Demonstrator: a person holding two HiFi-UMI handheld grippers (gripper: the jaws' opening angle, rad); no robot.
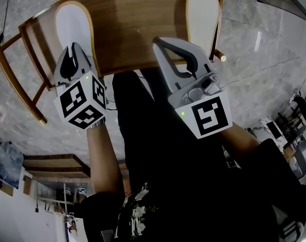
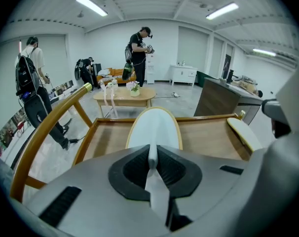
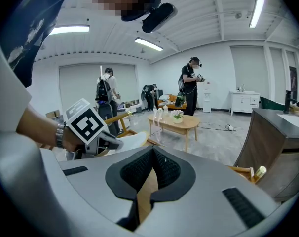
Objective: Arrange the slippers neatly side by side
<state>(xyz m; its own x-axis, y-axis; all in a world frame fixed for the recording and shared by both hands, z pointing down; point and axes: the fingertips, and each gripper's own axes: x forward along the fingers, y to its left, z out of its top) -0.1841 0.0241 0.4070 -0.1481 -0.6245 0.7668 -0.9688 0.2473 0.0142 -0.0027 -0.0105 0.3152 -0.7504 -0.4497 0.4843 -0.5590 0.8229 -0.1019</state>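
1. Left gripper (image 1: 74, 47), on a forearm reaching forward, points steeply down at the left side of the wooden table (image 1: 133, 24). Its jaws are clenched on the near edge of the left white slipper (image 1: 72, 21).
2. Right gripper (image 1: 156, 41) hangs over the table's middle, tilted gently down, jaws closed on nothing.
3. The right white slipper (image 1: 203, 11) lies at the table's right side, well apart from the left one.

left slipper (image 1: 74, 26) and right slipper (image 1: 203, 14) lie well apart on the desk (image 1: 138, 24); left tool (image 1: 72, 58) on the former's near end, right tool (image 1: 165, 45) between them.
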